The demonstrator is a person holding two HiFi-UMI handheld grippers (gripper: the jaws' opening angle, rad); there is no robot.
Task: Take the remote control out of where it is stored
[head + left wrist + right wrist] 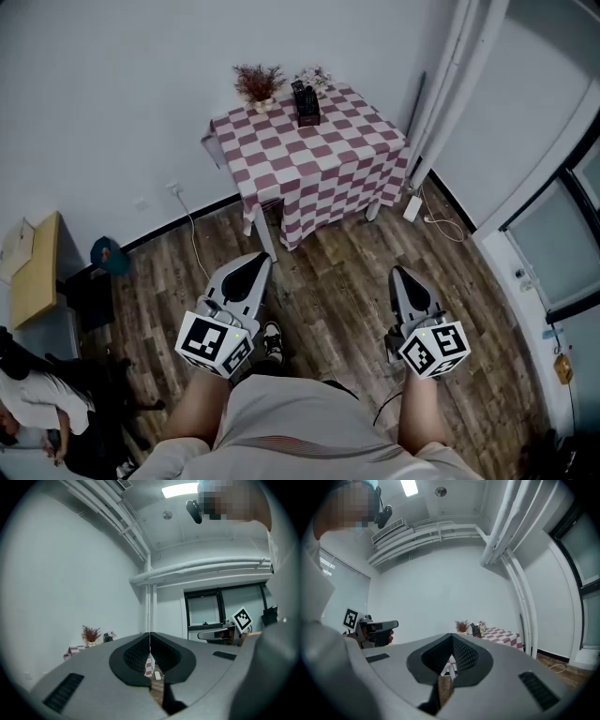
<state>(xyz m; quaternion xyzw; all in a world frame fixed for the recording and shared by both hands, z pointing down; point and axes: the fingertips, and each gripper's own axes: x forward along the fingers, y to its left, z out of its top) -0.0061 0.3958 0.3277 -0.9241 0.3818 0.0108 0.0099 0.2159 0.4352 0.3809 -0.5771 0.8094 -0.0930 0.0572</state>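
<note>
We stand well back from the worktop, both grippers empty.
We hold the left gripper [254, 260] and right gripper [401, 275] level, jaws together on nothing, likely because the reach has not begun. The remote control [301, 91], dark and slim, stands upright in a dark holder [308, 115] at the checked worktop's [309, 161] far edge, near a dried plant [259, 84].
</note>
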